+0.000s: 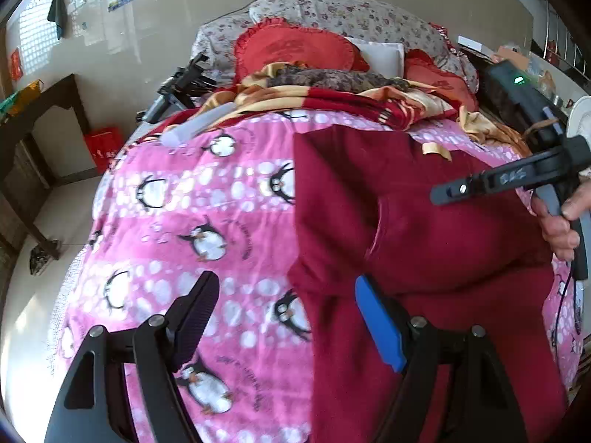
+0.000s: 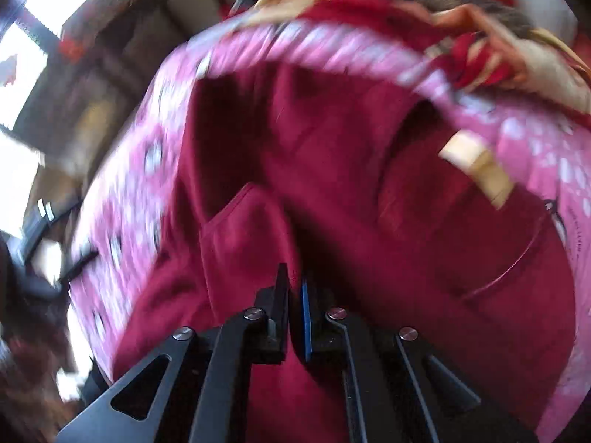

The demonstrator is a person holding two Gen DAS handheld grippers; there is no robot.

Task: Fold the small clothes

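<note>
Maroon fleece fills the ground directly beneath both tools. Under my left tool the jaws stand released and empty, one finger over the pink penguin blanket, the blue-padded finger over the left edge of the maroon garment. Ahead of that tool and to its right, my right tool appears side-on, gripped by a hand and hanging over the cloth.

In the right wrist view, blurred by motion, the right tool is clenched; a raised flap of the garment stands just ahead and to the left of its tips, and I judge a thin layer to be pinched between them, though the blur leaves this uncertain. Further ahead a tan tag lies at the garment's far right edge.

Handling, as judged: soft, light, limp cloth with some nap; it will drape, drag and bunch rather than hold shape. Best purchase is a hem or corner, pinching through one or two layers, with the left tool taking the near left edge.

Beyond the garment: a red-and-gold blanket, then red cushions.
</note>
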